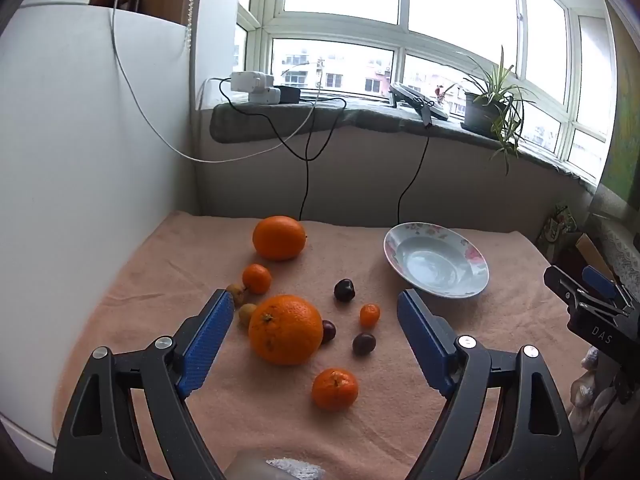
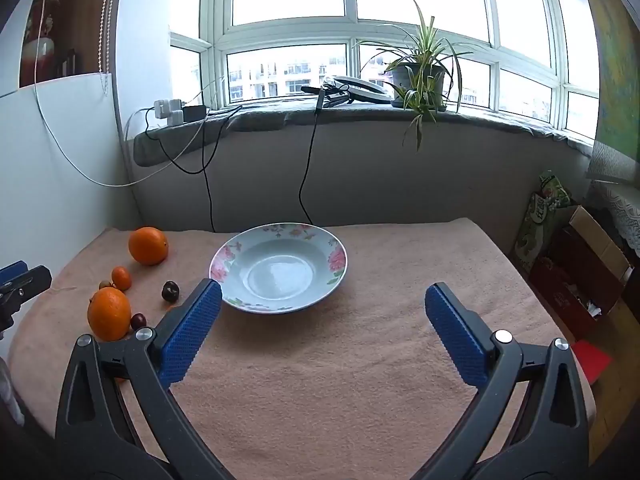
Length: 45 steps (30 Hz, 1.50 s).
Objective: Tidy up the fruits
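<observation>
Fruit lies scattered on a pink cloth (image 1: 380, 432): a big orange (image 1: 285, 329) in front, another big orange (image 1: 279, 237) farther back, small mandarins (image 1: 335, 389) (image 1: 257, 278), a tiny kumquat (image 1: 369, 315), dark cherries (image 1: 344, 290) (image 1: 364, 343) and two brownish small fruits (image 1: 247, 313). An empty floral plate (image 1: 472, 254) (image 2: 334, 258) sits to the right. My left gripper (image 1: 316, 300) hovers open above the near orange, touching nothing. My right gripper (image 2: 322, 292) is open and empty in front of the plate. The right gripper's side shows at the left wrist view's right edge (image 1: 592, 300).
A white panel (image 1: 88, 160) walls the cloth's left side. Behind runs a windowsill (image 2: 360, 120) with a potted plant (image 2: 420, 76), chargers and hanging cables (image 2: 308, 168). Cardboard boxes (image 2: 580, 272) stand off the table's right edge.
</observation>
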Each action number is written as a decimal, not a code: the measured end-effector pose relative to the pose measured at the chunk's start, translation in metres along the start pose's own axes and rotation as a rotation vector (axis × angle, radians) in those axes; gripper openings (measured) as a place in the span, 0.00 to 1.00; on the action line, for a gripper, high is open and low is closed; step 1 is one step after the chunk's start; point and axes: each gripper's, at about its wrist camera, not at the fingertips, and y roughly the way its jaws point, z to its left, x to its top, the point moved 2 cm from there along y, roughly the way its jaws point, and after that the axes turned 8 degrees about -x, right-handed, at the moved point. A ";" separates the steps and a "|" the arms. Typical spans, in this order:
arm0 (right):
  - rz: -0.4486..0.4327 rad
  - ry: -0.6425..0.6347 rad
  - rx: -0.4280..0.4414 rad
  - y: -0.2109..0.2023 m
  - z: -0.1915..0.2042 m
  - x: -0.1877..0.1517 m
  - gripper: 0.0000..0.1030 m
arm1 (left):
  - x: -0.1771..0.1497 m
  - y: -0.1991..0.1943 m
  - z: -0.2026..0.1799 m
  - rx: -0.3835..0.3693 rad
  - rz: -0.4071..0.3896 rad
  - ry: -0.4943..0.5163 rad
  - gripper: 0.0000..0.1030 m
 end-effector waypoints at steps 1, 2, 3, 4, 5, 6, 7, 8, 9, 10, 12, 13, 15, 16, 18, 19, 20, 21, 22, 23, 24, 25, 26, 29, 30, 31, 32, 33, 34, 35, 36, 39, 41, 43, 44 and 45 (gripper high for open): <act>0.005 0.000 0.006 0.001 0.000 0.000 1.00 | 0.000 0.000 0.000 0.001 -0.001 0.004 0.82; 0.011 0.002 0.013 0.001 0.000 0.000 1.00 | 0.000 0.000 -0.001 0.000 -0.002 0.008 0.82; 0.008 -0.006 0.009 0.001 -0.001 0.000 1.00 | 0.000 0.000 -0.001 -0.001 -0.002 0.013 0.82; 0.009 -0.003 0.012 0.001 -0.001 -0.002 1.00 | -0.001 -0.002 0.002 -0.010 -0.012 0.003 0.82; 0.014 -0.029 0.000 0.002 0.006 -0.003 1.00 | -0.001 -0.002 0.004 -0.009 -0.006 0.000 0.82; 0.017 -0.027 0.005 0.002 0.007 -0.002 1.00 | -0.001 0.002 0.005 -0.006 0.005 -0.003 0.82; 0.018 -0.026 0.008 0.001 0.007 -0.003 1.00 | -0.001 0.002 0.006 -0.007 0.005 -0.002 0.82; 0.022 -0.029 0.010 0.001 0.008 -0.002 1.00 | -0.001 0.002 0.004 0.001 0.005 0.001 0.82; 0.023 -0.032 0.009 0.001 0.010 -0.003 1.00 | -0.001 0.002 0.005 0.002 0.005 -0.003 0.82; 0.032 -0.029 0.010 0.003 0.010 -0.001 1.00 | -0.001 0.002 0.006 0.001 0.003 -0.003 0.82; 0.039 -0.019 0.019 0.004 0.009 -0.003 1.00 | -0.001 0.002 0.004 0.004 0.004 -0.006 0.82; 0.045 -0.015 0.024 0.005 0.009 -0.003 1.00 | -0.001 0.003 0.004 0.004 0.006 -0.006 0.82; 0.052 -0.017 0.026 0.006 0.010 -0.004 1.00 | -0.002 0.004 0.004 0.006 0.010 -0.004 0.82; 0.051 -0.018 0.027 0.006 0.009 -0.004 1.00 | -0.001 0.004 0.004 0.006 0.010 -0.005 0.82; 0.049 -0.013 0.028 0.005 0.009 -0.004 1.00 | -0.001 0.005 0.003 0.005 0.009 -0.005 0.82; 0.048 -0.009 0.030 0.005 0.009 -0.003 1.00 | 0.000 0.005 0.003 0.005 0.009 -0.005 0.82; 0.048 -0.007 0.034 0.005 0.009 -0.003 1.00 | 0.000 0.005 0.003 0.006 0.008 -0.004 0.82; 0.049 -0.005 0.037 0.005 0.009 -0.003 1.00 | 0.000 0.005 0.002 0.006 0.008 -0.004 0.82; 0.049 -0.003 0.037 0.005 0.009 -0.002 1.00 | 0.000 0.005 0.002 0.005 0.009 -0.004 0.82; 0.048 -0.001 0.037 0.004 0.009 -0.002 1.00 | 0.000 0.005 0.002 0.004 0.009 -0.006 0.82; 0.047 0.000 0.037 0.004 0.008 -0.002 1.00 | 0.000 0.005 0.001 0.005 0.010 -0.005 0.82; 0.047 0.001 0.038 0.004 0.009 -0.002 1.00 | 0.000 0.005 0.000 0.003 0.010 -0.005 0.82; 0.048 0.000 0.038 0.004 0.009 -0.002 1.00 | 0.000 0.005 0.000 0.002 0.011 -0.005 0.82; 0.048 0.002 0.039 0.004 0.009 -0.003 1.00 | 0.001 0.005 -0.002 -0.003 0.013 -0.004 0.82; 0.050 0.004 0.041 0.005 0.008 -0.003 1.00 | 0.000 0.005 -0.002 -0.003 0.012 -0.004 0.82; 0.051 0.005 0.042 0.005 0.009 -0.003 1.00 | 0.001 0.005 -0.002 -0.004 0.012 -0.004 0.82; 0.052 0.004 0.040 0.005 0.009 -0.003 1.00 | 0.001 0.004 -0.002 -0.005 0.011 -0.004 0.82; 0.054 0.003 0.039 0.005 0.009 -0.003 1.00 | 0.001 0.004 -0.002 -0.005 0.011 -0.004 0.82; 0.057 0.003 0.037 0.006 0.009 -0.003 1.00 | 0.001 0.003 -0.001 -0.005 0.010 -0.005 0.82; 0.059 0.005 0.039 0.006 0.008 -0.003 1.00 | 0.001 0.003 -0.001 -0.005 0.009 -0.005 0.82; 0.061 0.007 0.040 0.006 0.009 -0.003 1.00 | 0.001 0.003 -0.001 -0.005 0.009 -0.005 0.82; 0.058 0.006 0.040 0.006 0.008 -0.003 1.00 | 0.002 0.003 0.000 -0.006 0.007 -0.008 0.82; 0.054 0.006 0.040 0.005 0.009 -0.003 1.00 | 0.002 0.002 0.000 -0.008 0.008 -0.006 0.82; 0.052 0.006 0.041 0.005 0.009 -0.004 1.00 | 0.002 0.002 0.000 -0.009 0.009 -0.006 0.82; 0.052 0.006 0.041 0.005 0.009 -0.004 1.00 | 0.002 0.002 0.001 -0.010 0.008 -0.007 0.82; 0.052 0.005 0.041 0.005 0.010 -0.004 1.00 | 0.003 0.002 0.000 -0.011 0.009 -0.006 0.82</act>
